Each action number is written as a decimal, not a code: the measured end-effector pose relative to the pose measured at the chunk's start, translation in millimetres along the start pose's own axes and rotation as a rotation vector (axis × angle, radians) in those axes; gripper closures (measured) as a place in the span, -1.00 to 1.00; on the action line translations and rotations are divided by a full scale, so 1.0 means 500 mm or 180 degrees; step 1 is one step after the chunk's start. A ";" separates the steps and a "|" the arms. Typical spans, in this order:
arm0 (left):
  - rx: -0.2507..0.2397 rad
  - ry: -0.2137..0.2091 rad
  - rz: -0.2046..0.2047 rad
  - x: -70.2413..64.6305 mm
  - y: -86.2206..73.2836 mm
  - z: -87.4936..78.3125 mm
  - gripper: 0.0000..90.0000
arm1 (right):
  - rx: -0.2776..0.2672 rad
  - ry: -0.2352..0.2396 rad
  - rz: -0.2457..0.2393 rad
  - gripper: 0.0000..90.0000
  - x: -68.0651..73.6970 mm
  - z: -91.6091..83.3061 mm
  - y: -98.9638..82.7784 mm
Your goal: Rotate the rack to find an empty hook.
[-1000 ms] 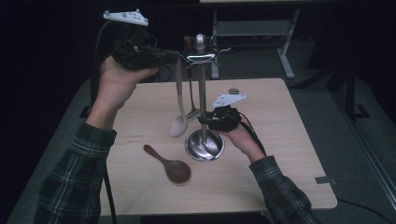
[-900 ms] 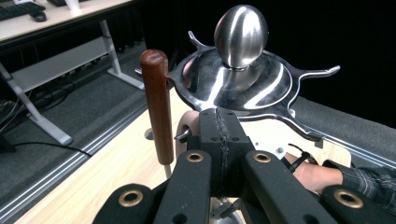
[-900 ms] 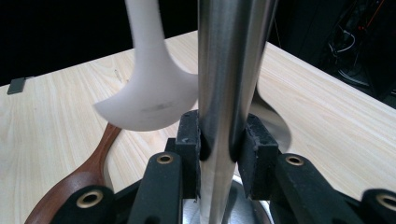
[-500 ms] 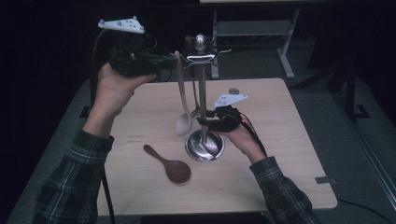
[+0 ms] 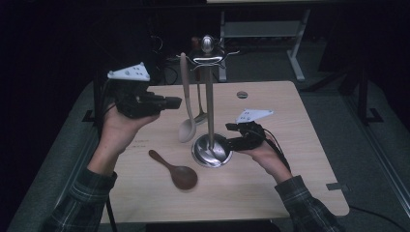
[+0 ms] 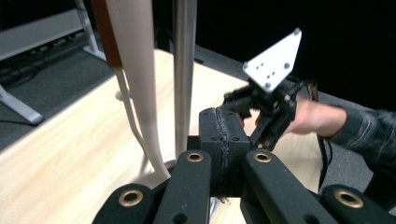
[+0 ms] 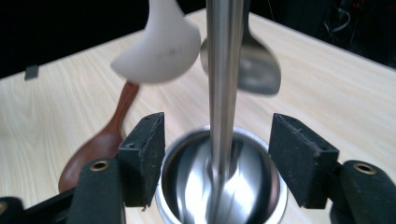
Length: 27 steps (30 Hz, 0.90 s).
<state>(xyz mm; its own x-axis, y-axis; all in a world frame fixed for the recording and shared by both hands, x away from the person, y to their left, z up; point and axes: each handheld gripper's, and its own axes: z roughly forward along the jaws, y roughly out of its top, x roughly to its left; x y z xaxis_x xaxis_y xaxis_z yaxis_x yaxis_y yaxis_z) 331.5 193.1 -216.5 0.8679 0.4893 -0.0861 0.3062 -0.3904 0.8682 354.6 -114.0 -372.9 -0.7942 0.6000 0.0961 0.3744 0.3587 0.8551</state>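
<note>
Down comes the left gripper (image 5: 175, 102) from up by the stand's top, now level with the middle of the pale spoon's (image 5: 186, 99) handle and just to its left, fingers pressed flat together with nothing between them. That spoon hangs from a hook on the stand (image 5: 209, 96), bowl low over the bench (image 5: 270, 188), where a second ago its handle was at those fingers. Behind the pole hangs a metal spoon (image 5: 199, 104), too.

Over on the other side, the right gripper (image 5: 231, 136) sits low at the stand's round base (image 5: 211, 153), and its fingers have just been opening: in the right gripper view they stand wide, one pad (image 7: 144, 156) left of the base and one right, apart from the pole (image 7: 223, 88), gripping nothing. The right hand (image 5: 263, 154) rests on the bench behind it.

On the bench in front of the base, off to the left, lies a brown wooden spoon (image 5: 176, 171), bowl toward the person, untouched by either gripper.
</note>
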 end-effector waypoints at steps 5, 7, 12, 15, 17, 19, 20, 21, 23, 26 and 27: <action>0.0102 -0.0007 -0.0084 -0.008 -0.071 0.037 1.00 | 0.0085 -0.0035 0.0044 -0.31 0.000 -0.013 -0.036; 0.0149 -0.0022 -0.0127 -0.008 -0.098 0.051 1.00 | 0.0095 -0.0063 0.0072 -0.35 -0.002 -0.019 -0.050; 0.0336 -0.0041 -0.0241 -0.009 -0.179 0.099 1.00 | 0.0128 -0.0166 0.0148 -0.43 -0.008 -0.036 -0.090; 0.0439 -0.0022 -0.0255 -0.009 -0.219 0.123 1.00 | 0.0138 -0.0225 0.0158 -0.46 -0.010 -0.047 -0.114; 0.0463 -0.0012 -0.0276 -0.008 -0.232 0.131 1.00 | 0.0137 -0.0275 0.0176 -0.48 -0.010 -0.055 -0.130; 0.0512 -0.0008 -0.0359 -0.007 -0.271 0.156 1.00 | 0.0160 -0.0307 0.0231 -0.50 -0.009 -0.063 -0.145; 0.0528 0.0005 -0.0361 -0.007 -0.279 0.162 1.00 | 0.0167 -0.0353 0.0222 -0.49 -0.009 -0.068 -0.153; 0.0548 0.0021 -0.0365 -0.008 -0.289 0.171 1.00 | 0.0180 -0.0383 0.0224 -0.50 -0.008 -0.070 -0.158; 0.0569 0.0018 -0.0358 -0.007 -0.299 0.180 1.00 | 0.0213 -0.0421 0.0241 -0.50 -0.006 -0.073 -0.166; 0.0663 0.0016 -0.0418 -0.009 -0.331 0.213 1.00 | 0.0314 -0.0499 0.0275 -0.53 0.004 -0.082 -0.195; 0.0667 0.0011 -0.0427 -0.010 -0.337 0.220 1.00 | 0.0336 -0.0495 0.0276 -0.54 0.007 -0.083 -0.202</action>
<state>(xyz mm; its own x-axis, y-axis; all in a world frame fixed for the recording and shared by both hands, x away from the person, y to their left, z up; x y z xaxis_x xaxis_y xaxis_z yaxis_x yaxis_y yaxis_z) 318.6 170.6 -416.3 0.8127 0.5502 -0.1920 0.4935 -0.4748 0.7287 294.2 -177.8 -437.9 -0.6764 0.7322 0.0803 0.4928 0.3688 0.7881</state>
